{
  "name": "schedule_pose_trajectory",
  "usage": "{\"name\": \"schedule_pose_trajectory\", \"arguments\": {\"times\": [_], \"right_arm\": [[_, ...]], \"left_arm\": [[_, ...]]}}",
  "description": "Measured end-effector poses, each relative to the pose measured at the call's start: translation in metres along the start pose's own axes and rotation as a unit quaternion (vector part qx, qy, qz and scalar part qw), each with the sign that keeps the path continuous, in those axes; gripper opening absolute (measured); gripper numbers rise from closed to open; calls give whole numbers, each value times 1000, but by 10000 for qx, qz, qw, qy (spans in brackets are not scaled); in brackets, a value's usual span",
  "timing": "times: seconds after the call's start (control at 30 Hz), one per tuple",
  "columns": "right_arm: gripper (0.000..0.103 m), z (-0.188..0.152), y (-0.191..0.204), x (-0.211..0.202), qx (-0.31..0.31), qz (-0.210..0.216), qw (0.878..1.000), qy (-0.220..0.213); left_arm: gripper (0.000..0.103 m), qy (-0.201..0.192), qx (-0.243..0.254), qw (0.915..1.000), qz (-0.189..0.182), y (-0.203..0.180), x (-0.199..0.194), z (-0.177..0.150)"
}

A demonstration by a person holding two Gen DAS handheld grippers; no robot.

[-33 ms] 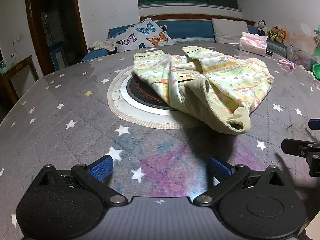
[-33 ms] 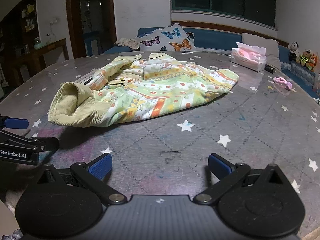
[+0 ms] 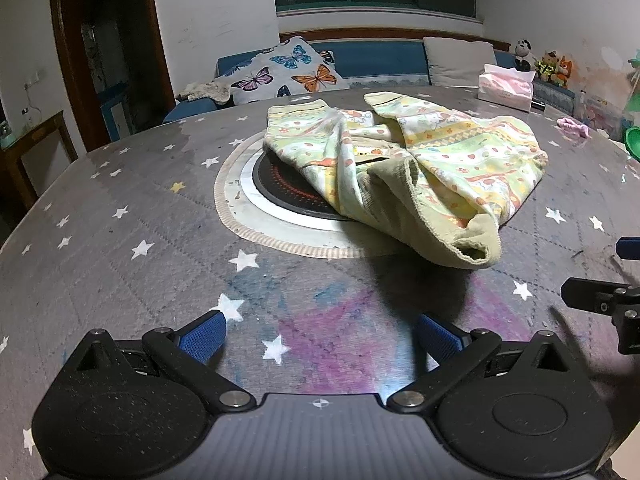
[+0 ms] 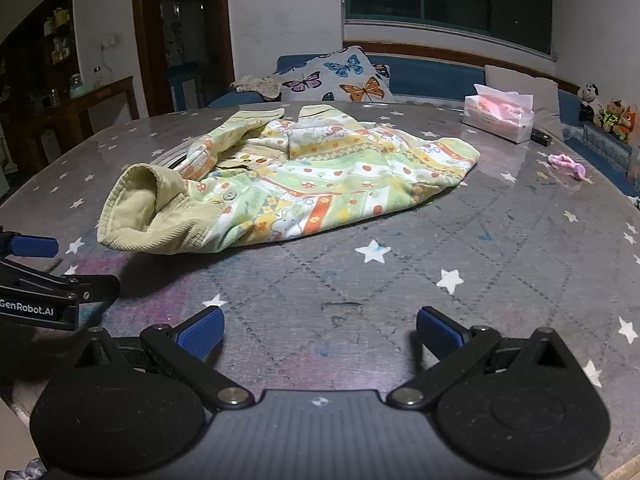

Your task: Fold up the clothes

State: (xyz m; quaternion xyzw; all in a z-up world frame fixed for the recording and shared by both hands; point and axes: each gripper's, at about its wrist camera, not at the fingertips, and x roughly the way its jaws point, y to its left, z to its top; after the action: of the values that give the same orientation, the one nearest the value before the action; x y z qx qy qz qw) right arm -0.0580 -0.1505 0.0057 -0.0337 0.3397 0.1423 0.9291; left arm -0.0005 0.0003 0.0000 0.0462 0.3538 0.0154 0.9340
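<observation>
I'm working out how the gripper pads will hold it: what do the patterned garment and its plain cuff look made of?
The garment looks like soft printed cotton, matte; it slumps in loose folds. Its plain yellow-green cuff looks like fine-ribbed corduroy, judging by the faint ribs, and thicker, since it holds an open tube shape. Fibre content can't be confirmed by sight.

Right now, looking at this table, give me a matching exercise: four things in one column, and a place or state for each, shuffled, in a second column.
Things:
1. garment
2. tissue box
3. pink scrunchie
4. left gripper

Places or states:
A. far right part of the table, alone
B. open, nothing between its fingers
C. crumpled at the table's middle, partly over the round hotplate
D. far edge of the table, before the sofa

Pairs: 1-C, 2-D, 3-A, 4-B
</observation>
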Motion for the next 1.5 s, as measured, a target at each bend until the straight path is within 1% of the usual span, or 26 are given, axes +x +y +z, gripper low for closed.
{"name": "schedule_pose_trajectory", "arguments": {"times": [0.23, 0.4, 0.47, 0.9, 1.5], "right_arm": [[103, 1, 1, 0, 24, -49, 10000, 45], [103, 0, 11, 7, 36, -85, 9999, 63], [103, 3, 7, 10, 49, -27, 9999, 106], [103, 14, 3, 17, -21, 16, 9998, 192], [103, 34, 0, 28, -165, 46, 9997, 194]], "left_arm": [[103, -10, -26, 10000, -39, 1, 1, -1], [103, 54, -25, 10000, -19, 2, 5, 3], [103, 71, -37, 10000, -29, 3, 7, 5], [103, 26, -35, 10000, 27, 8, 12, 14], [103, 7, 21, 10000, 91, 12, 20, 28]]}}
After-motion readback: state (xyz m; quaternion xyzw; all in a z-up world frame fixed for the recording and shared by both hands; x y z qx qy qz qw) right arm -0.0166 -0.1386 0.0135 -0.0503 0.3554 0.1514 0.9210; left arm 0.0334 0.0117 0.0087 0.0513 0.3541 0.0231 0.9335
